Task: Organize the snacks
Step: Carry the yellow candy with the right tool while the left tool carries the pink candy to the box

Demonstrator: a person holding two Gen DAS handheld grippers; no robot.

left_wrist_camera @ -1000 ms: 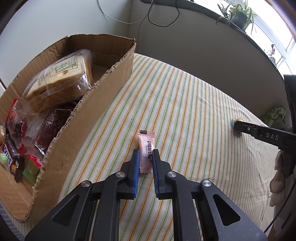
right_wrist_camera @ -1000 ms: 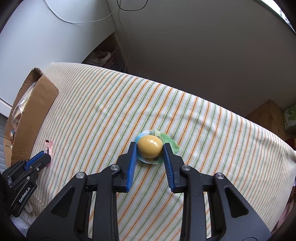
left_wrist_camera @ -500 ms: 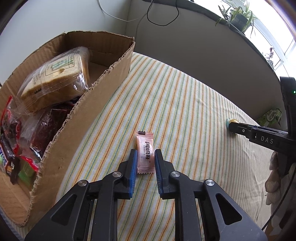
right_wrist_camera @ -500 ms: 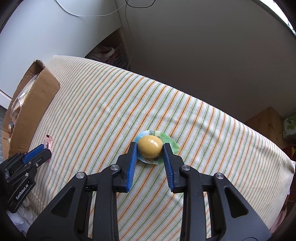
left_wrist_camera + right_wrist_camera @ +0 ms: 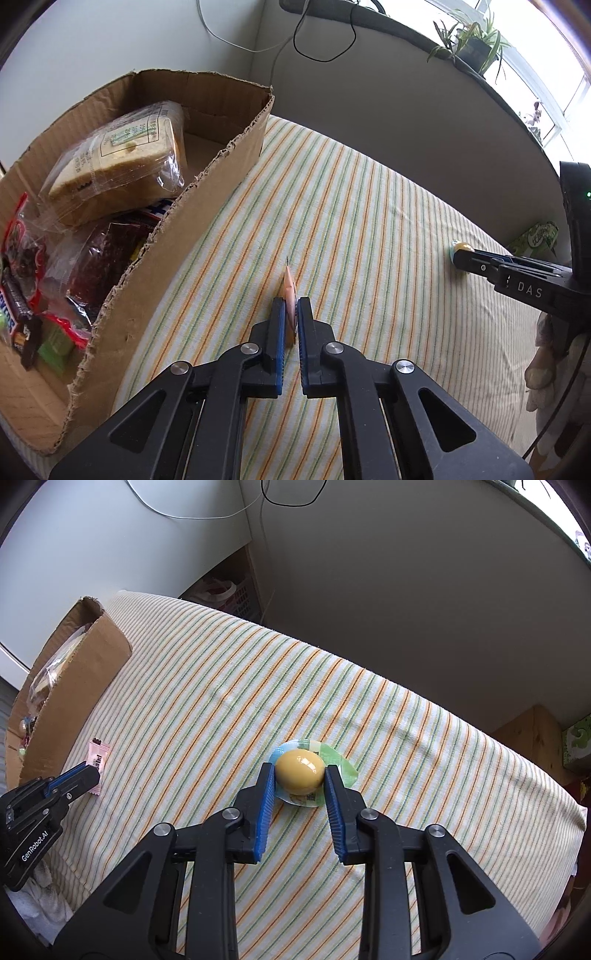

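Pink sachet (image 5: pixel 290 295) now edge-up, pinched in left jaws; right jaws astride yellow jelly cup (image 5: pixel 300 775), contact unclear

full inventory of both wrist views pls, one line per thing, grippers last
Cardboard box: 1, brown, left on the cloth, open top.
Bread bag: 1, clear with pale slices, in the box.
Other snack packs: several, red and dark, in the box under the bread.
Pink sachet: 1, pink, between the left gripper's pads.
Jelly cup: 1, yellow with green-blue lid rim, mid cloth.
Tablecloth: 1, striped orange and green.
Potted plant: 1, green, window ledge.
Left gripper: black, blue pads, shut on the sachet.
Right gripper: black, blue pads, around the cup.
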